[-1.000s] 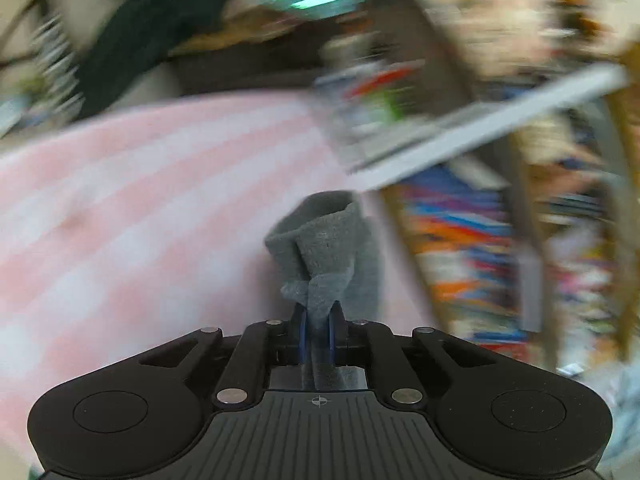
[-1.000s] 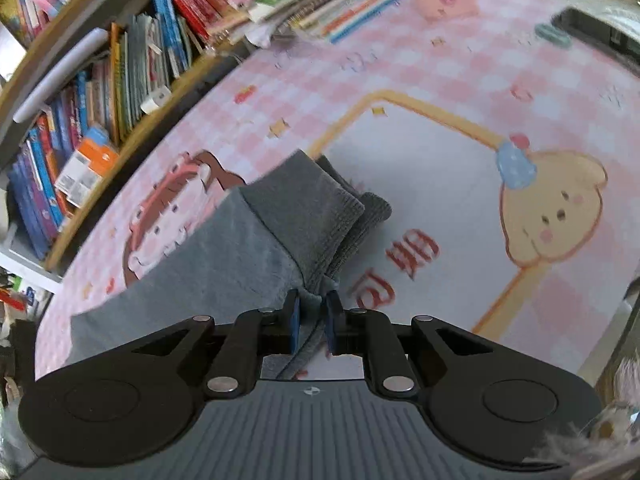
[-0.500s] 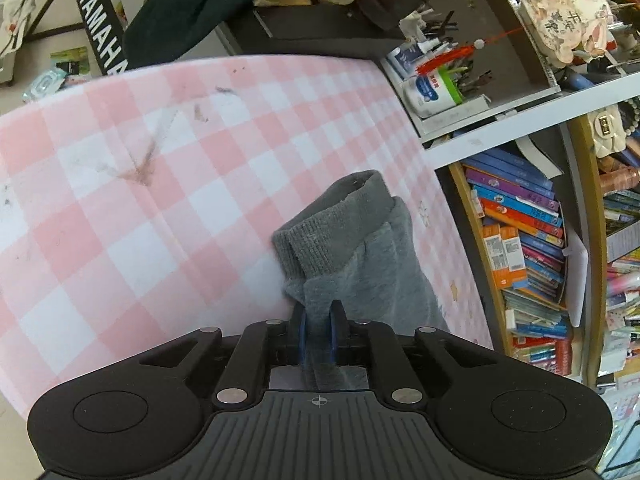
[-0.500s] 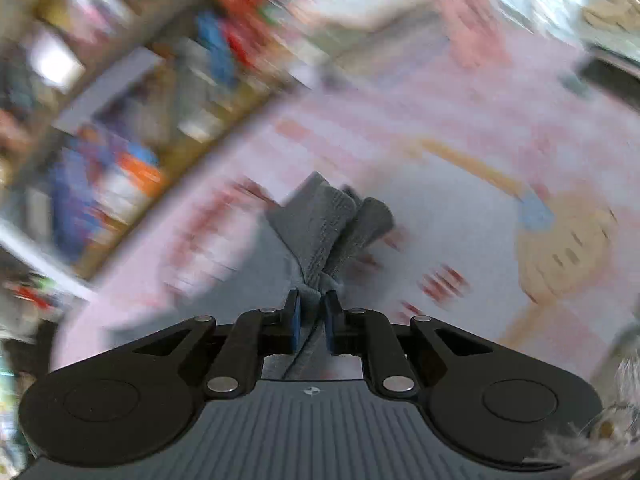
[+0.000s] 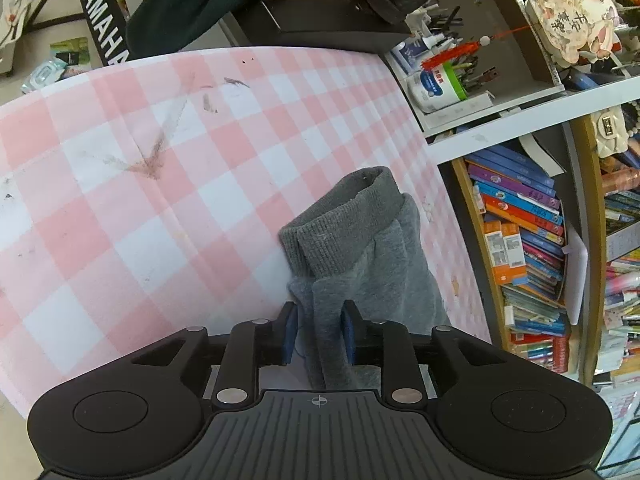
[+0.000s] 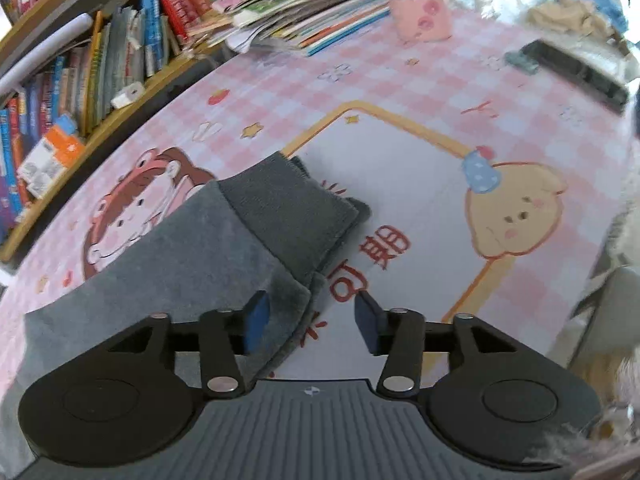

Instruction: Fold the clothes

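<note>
The grey garment (image 6: 168,264) lies doubled on the bench's pink checked cover (image 5: 120,200) near its shelf-side edge, the left tool (image 5: 318,330) pinching a bunched fold to steady it while the right tool (image 6: 310,324) gapes empty beside its cuff.

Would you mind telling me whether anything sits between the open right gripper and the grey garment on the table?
Nothing visible does. The right gripper is open directly over the folded edge of the grey garment, which lies flat on the pink checked tablecloth; the book stack sits well beyond it.
</note>
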{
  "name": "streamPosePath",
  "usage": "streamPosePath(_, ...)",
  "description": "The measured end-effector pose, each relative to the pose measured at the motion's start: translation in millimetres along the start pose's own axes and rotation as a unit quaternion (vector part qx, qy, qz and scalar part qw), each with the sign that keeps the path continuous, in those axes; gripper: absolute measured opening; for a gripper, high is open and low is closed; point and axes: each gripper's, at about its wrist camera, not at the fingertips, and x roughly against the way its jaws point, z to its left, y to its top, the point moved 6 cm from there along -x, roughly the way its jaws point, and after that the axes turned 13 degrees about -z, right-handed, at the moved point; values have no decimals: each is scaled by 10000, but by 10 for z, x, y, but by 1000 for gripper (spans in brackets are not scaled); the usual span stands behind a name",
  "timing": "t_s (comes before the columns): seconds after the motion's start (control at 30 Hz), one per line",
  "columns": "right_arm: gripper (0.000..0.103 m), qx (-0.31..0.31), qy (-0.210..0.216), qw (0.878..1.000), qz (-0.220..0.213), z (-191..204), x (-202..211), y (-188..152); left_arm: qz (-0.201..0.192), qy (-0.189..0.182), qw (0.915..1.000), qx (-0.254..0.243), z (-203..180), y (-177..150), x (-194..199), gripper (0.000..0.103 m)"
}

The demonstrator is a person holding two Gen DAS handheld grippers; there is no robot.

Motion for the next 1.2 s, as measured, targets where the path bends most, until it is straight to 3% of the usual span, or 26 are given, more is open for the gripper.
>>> streamPosePath(0.17, 65, 623, -60, 9960, -636, 258, 194, 51, 24, -82, 10000, 3, 11, 1, -2, 28)
streamPosePath(0.37, 74, 1777, 695, 9790, -724, 845, 269, -97, 13, -193, 9998, 51, 35, -4, 11, 29)
streamPosePath(0.53, 79, 2884, 1555, 9439, -415, 1449, 287, -445, -16, -292, 9995, 69, 53, -12, 27, 30)
streamPosePath(0.67, 80, 3422, 2072, 9163, -203, 1879, 310, -696, -40, -360, 9993, 113, 74, -18, 35, 30)
streamPosePath(1.0, 81, 4284, 2980, 8529, 162, 2696, 441, -1227, -46, -456, 9988, 142, 87, -15, 40, 30)
streamPosePath(1.2, 82, 4621, 3296, 8230, 196, 3110, 571, -1543, -72, -485, 9987, 143, 89, -23, 37, 30)
